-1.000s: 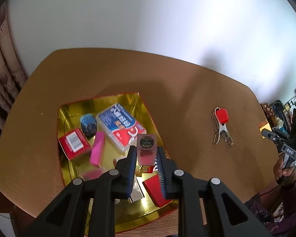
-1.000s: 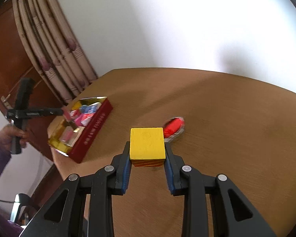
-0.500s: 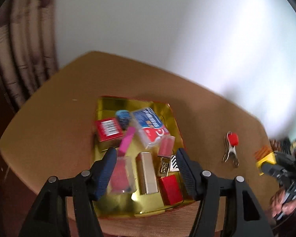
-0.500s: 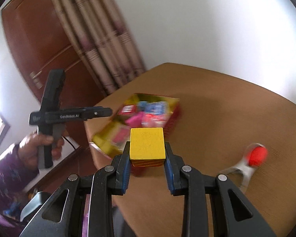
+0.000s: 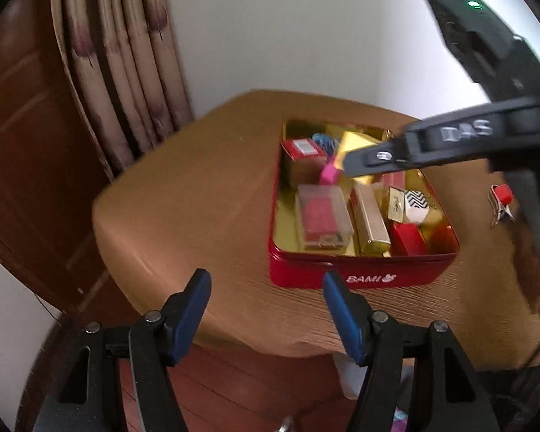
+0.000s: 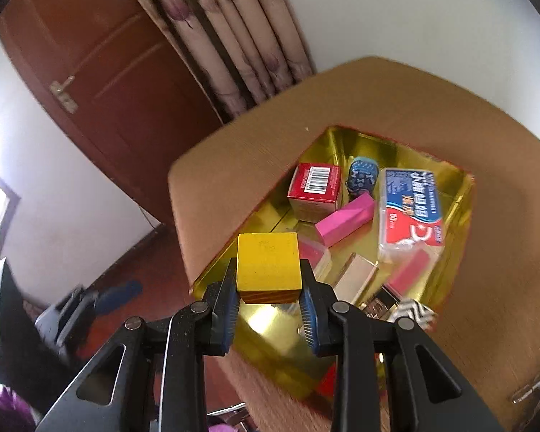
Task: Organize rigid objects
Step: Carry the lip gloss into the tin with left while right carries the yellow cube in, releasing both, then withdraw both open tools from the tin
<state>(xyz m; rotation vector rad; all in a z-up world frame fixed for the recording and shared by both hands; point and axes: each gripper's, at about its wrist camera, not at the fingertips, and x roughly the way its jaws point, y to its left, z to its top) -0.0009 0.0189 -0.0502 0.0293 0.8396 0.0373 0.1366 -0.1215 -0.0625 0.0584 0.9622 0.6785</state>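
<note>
A red tin with a gold inside [image 5: 307,276] sits on the brown table and holds several small boxes. My left gripper [image 5: 266,297] is open and empty, pulled back in front of the tin's near wall. My right gripper [image 6: 268,297] is shut on a yellow block [image 6: 268,264] and holds it above the tin's near gold rim [image 6: 212,275]. In the left wrist view the right gripper's black body [image 5: 460,136] reaches over the tin, with the yellow block [image 5: 354,145] at its tip. A red-handled clip [image 5: 500,203] lies on the table right of the tin.
In the tin lie a red barcode box [image 6: 315,183], a pink bar [image 6: 345,217], a blue-and-white pack [image 6: 410,208], a gold bar [image 5: 370,221] and a clear case [image 5: 322,217]. Curtains [image 5: 126,72] and a wooden door [image 6: 100,61] stand behind the table's left edge.
My left gripper let go of the small dark-topped box into the tin, opened, and drew back. My right gripper carried the yellow block from the table's middle to above the tin.
</note>
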